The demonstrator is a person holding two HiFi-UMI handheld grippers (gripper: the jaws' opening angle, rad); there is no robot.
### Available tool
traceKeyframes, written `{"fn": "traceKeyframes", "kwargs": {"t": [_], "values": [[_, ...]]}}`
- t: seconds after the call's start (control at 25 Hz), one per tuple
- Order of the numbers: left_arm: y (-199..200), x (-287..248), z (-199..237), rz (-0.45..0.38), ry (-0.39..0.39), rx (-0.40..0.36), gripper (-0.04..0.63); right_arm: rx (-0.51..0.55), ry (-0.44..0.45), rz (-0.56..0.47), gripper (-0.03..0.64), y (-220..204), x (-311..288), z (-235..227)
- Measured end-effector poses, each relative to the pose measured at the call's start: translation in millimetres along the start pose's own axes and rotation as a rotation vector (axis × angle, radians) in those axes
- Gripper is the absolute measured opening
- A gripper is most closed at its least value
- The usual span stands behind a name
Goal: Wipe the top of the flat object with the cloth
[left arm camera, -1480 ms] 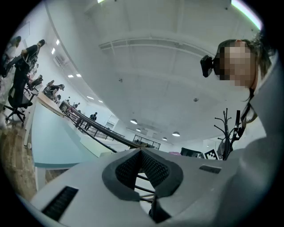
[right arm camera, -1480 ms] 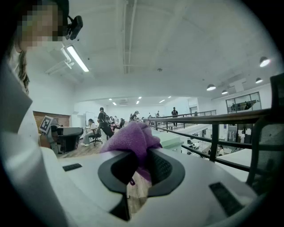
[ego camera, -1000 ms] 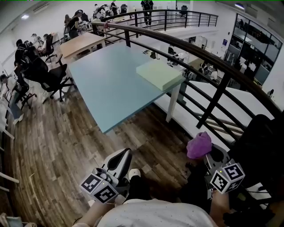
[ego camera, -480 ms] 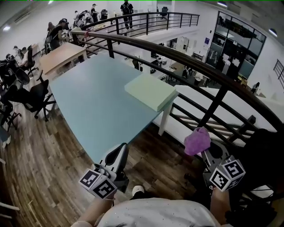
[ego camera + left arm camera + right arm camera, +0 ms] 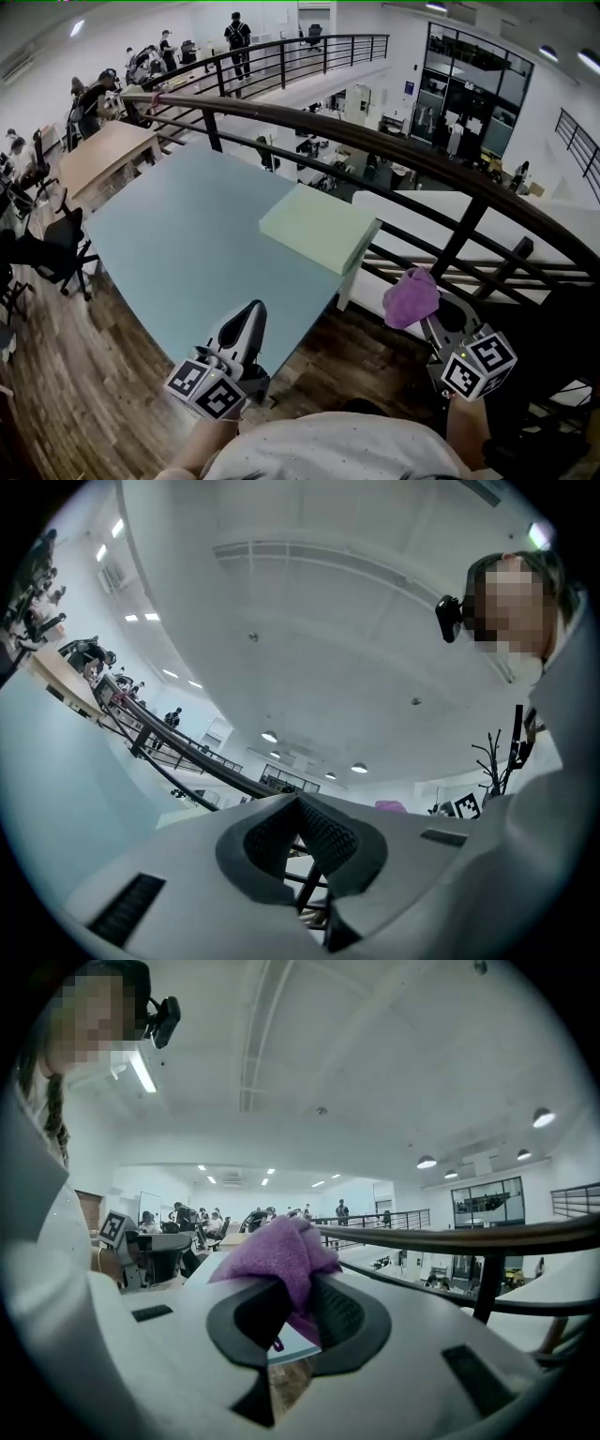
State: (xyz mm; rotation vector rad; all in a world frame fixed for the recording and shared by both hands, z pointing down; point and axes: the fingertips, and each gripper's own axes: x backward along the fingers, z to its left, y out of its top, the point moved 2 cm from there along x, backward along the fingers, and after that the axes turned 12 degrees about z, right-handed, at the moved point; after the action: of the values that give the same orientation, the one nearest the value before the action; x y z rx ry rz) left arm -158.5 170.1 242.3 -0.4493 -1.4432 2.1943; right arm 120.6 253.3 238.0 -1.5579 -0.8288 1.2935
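A pale green flat slab [image 5: 317,228] lies on the right corner of the light blue table [image 5: 187,244]. My right gripper [image 5: 427,309] is shut on a purple cloth [image 5: 411,296], held in the air right of the table and short of the slab. In the right gripper view the purple cloth [image 5: 281,1255] bunches up between the pads. My left gripper [image 5: 249,317] is shut with nothing in it, at the table's near edge. Its jaws meet at the tips in the left gripper view [image 5: 300,803].
A dark curved railing [image 5: 394,155] runs along the table's far and right sides, with a drop to a lower floor beyond. A wooden table [image 5: 98,155] and office chairs [image 5: 42,253] stand at the left. People sit and stand in the far background.
Both grippers have travelled forward to the blue table. The table and slab now appear nearer and larger. The cloth stays in the right gripper.
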Motion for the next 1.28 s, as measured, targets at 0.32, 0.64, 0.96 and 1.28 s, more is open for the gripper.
{"fn": "traceKeyframes", "kwargs": {"t": [0.32,0.64,0.96,1.28], "values": [[-3.2,-19.2,55.1,-0.006,0.047,0.021,0.002,0.012,0.071,0.017,0.051,9.9,-83.5,-9.8],[16.2,-51.2,127.9,-0.081,0.223,0.057,0.002,0.154,0.25,0.017,0.051,69.9,-208.6,-27.2],[24.0,-115.3,191.1,-0.06,0.385,0.099,0.002,0.272,0.41,0.011,0.051,117.5,-333.3,-50.6],[-37.1,-184.2,260.3,0.222,0.538,0.125,0.032,0.184,0.68,0.131,0.051,68.5,-440.1,-32.2]]}}
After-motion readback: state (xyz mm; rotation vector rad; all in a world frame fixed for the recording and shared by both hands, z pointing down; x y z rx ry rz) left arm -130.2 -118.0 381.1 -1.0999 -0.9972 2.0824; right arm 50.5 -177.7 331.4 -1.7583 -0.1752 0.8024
